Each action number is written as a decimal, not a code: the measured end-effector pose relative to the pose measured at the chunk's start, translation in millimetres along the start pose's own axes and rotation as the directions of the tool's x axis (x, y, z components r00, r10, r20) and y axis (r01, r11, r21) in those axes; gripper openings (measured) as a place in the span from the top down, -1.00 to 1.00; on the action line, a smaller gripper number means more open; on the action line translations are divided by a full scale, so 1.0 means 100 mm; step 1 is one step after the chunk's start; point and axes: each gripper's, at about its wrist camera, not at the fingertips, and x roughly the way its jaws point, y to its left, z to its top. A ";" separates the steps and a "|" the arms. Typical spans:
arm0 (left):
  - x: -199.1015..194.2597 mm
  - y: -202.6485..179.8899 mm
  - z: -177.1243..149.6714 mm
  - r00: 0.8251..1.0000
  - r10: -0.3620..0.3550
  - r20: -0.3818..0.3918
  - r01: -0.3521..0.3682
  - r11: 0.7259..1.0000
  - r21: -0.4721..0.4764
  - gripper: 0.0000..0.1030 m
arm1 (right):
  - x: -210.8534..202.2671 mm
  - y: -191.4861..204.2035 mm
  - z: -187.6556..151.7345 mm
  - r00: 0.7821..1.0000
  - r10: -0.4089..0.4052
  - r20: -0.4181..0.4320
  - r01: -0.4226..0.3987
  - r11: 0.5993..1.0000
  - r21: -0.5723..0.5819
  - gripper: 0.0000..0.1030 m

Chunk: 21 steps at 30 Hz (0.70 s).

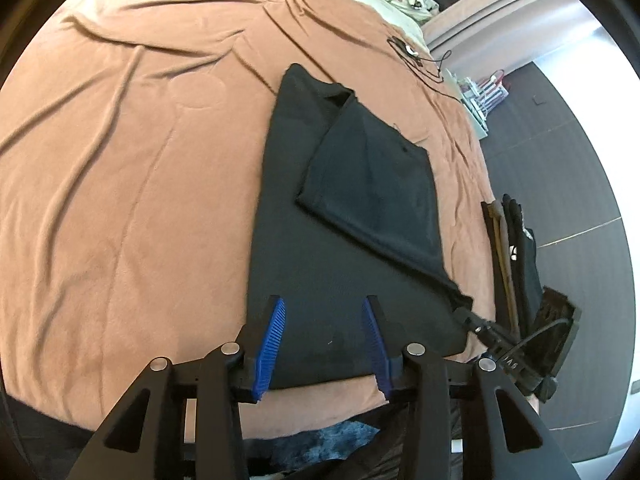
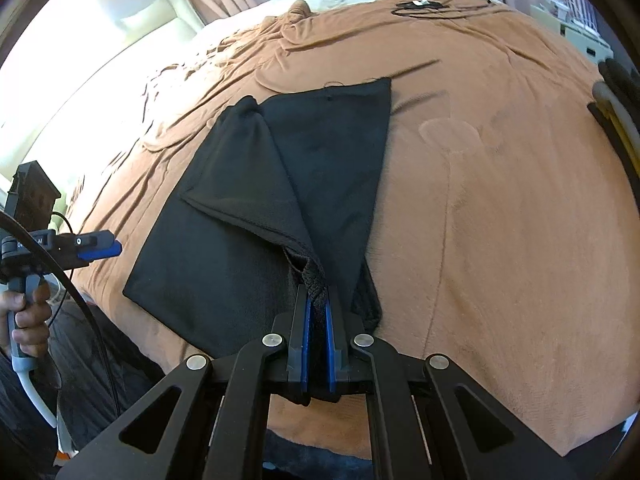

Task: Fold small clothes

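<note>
Showing only in the right wrist view: right tool (image 2: 318,300) clamped on the black garment (image 2: 240,208) edge; left tool (image 1: 325,316) hovers parted, empty, tilted downward.

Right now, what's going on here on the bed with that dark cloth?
A person holding a gripper in each hand is folding a black garment spread on a brown blanket on a bed. The right gripper is shut on a bunched edge of the garment, with one side already drawn diagonally over the rest. The left gripper is open with nothing between its blue fingers, over the near part of the cloth. The fold is only partly done.
</note>
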 end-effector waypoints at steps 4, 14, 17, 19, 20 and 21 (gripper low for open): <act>0.14 -0.06 0.10 1.000 -0.011 -0.014 0.011 1.000 -0.010 0.19 | 0.02 -0.08 -0.04 0.999 0.035 0.010 -0.036 0.999 0.035 0.95; 0.62 -0.21 0.38 0.998 -0.015 -0.066 0.013 0.999 -0.031 0.19 | 0.04 -0.19 -0.09 0.997 0.078 0.022 -0.079 0.995 0.067 0.94; 0.74 -0.19 0.44 0.997 0.006 -0.076 -0.009 0.999 -0.045 0.19 | 0.04 -0.21 -0.10 0.996 0.081 0.024 -0.083 0.994 0.070 0.94; 0.83 -0.17 0.48 0.997 0.020 -0.080 -0.024 0.998 -0.056 0.19 | 0.04 -0.21 -0.10 0.996 0.082 0.024 -0.084 0.994 0.071 0.94; 0.84 -0.16 0.50 0.997 0.022 -0.075 -0.027 0.998 -0.062 0.19 | 0.05 -0.21 -0.10 0.996 0.081 0.022 -0.083 0.994 0.070 0.94; 0.85 -0.16 0.52 0.998 0.022 -0.066 -0.026 0.997 -0.068 0.19 | 0.05 -0.21 -0.10 0.997 0.081 0.021 -0.082 0.994 0.069 0.94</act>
